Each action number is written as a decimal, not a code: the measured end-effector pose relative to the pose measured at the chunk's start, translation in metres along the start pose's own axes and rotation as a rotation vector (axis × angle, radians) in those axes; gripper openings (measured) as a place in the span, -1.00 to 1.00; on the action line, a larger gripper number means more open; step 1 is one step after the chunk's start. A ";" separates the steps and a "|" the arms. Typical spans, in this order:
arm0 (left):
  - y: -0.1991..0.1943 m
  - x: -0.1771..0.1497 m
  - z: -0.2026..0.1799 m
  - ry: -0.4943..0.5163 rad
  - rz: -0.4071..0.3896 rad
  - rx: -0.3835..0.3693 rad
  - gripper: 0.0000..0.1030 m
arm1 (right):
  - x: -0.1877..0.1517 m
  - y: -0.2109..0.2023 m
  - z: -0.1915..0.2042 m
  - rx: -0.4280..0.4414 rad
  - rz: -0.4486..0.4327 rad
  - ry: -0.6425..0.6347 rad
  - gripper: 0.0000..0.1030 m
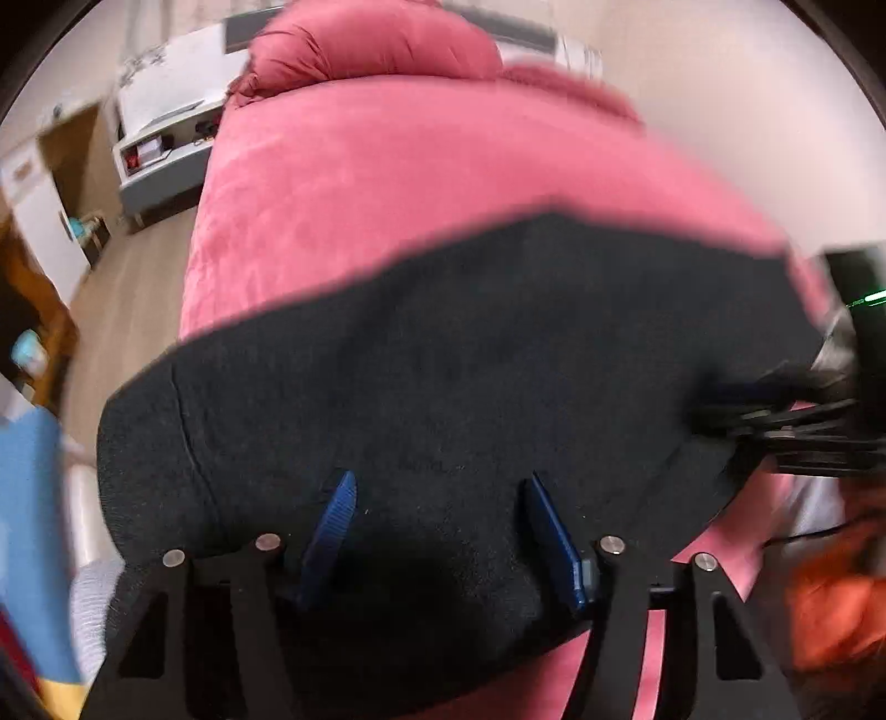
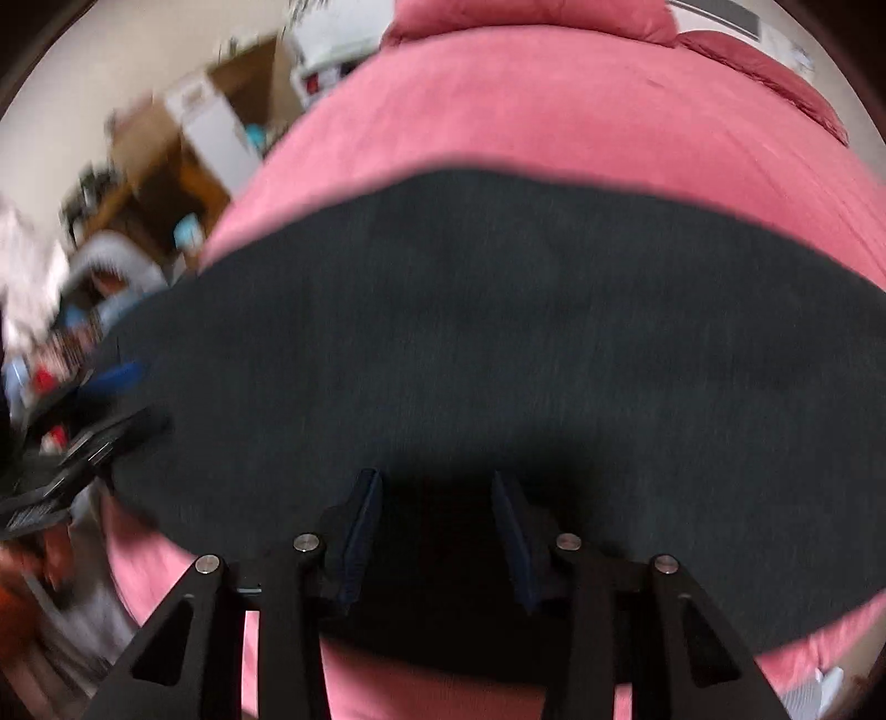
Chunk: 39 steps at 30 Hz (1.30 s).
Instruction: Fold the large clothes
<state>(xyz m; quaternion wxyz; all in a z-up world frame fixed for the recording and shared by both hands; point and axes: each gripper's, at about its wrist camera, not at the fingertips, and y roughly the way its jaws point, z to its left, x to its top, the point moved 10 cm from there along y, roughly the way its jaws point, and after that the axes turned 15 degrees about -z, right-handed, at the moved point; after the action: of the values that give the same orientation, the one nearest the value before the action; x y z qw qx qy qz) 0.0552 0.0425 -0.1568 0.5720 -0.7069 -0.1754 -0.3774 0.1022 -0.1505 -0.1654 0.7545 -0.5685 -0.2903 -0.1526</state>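
Note:
A dark, nearly black garment (image 1: 454,354) lies spread flat on a pink bed (image 1: 398,166); it also fills the right wrist view (image 2: 526,332). My left gripper (image 1: 437,487) is open just above the garment's near edge, its blue pads apart with nothing between them. My right gripper (image 2: 437,482) is open over the same near edge, empty. The right gripper also shows at the right edge of the left wrist view (image 1: 775,426), and the left gripper at the left edge of the right wrist view (image 2: 94,410).
A pink pillow or bunched duvet (image 1: 376,44) sits at the head of the bed. A white bedside unit (image 1: 166,127) and wooden floor (image 1: 127,299) lie to the left. Cluttered shelves and boxes (image 2: 138,183) stand beyond the bed's left side.

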 end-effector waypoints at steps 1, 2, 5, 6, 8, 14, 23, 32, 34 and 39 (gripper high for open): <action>-0.009 -0.003 -0.004 0.046 -0.021 -0.002 0.23 | -0.011 -0.006 0.005 -0.025 0.007 -0.056 -0.17; -0.016 -0.008 -0.005 0.065 -0.017 -0.007 0.23 | -0.021 -0.011 0.009 -0.046 0.018 -0.103 -0.17; -0.031 -0.012 -0.001 0.025 -0.012 -0.033 0.23 | -0.035 -0.028 0.002 -0.031 -0.012 -0.029 -0.17; -0.035 -0.012 0.001 0.011 -0.006 -0.032 0.23 | -0.034 -0.030 -0.003 -0.005 -0.017 0.032 -0.17; -0.041 -0.012 0.004 0.010 0.000 -0.017 0.20 | -0.033 -0.037 -0.013 0.046 -0.015 0.161 -0.18; -0.061 0.017 -0.009 -0.158 -0.107 -0.129 0.32 | -0.009 -0.071 -0.038 0.042 -0.163 0.223 -0.18; 0.003 0.023 -0.008 -0.300 -0.013 -0.074 0.42 | -0.038 -0.140 -0.240 -0.102 -0.378 0.802 0.01; 0.012 0.007 -0.037 -0.046 0.018 0.033 0.96 | -0.137 -0.228 -0.460 -0.388 -0.605 1.214 0.20; 0.012 0.002 -0.040 -0.024 0.021 0.054 0.98 | -0.141 -0.236 -0.493 -0.393 -0.654 1.253 0.20; 0.010 0.007 -0.039 -0.088 0.027 0.049 0.98 | -0.137 -0.227 -0.545 -0.329 -0.749 1.357 0.24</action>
<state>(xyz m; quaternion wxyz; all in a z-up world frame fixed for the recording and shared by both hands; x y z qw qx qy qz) 0.0531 0.0017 -0.1560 0.5859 -0.7109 -0.1999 -0.3337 0.0119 -0.7497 -0.1756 0.5713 -0.3202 0.0872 -0.7506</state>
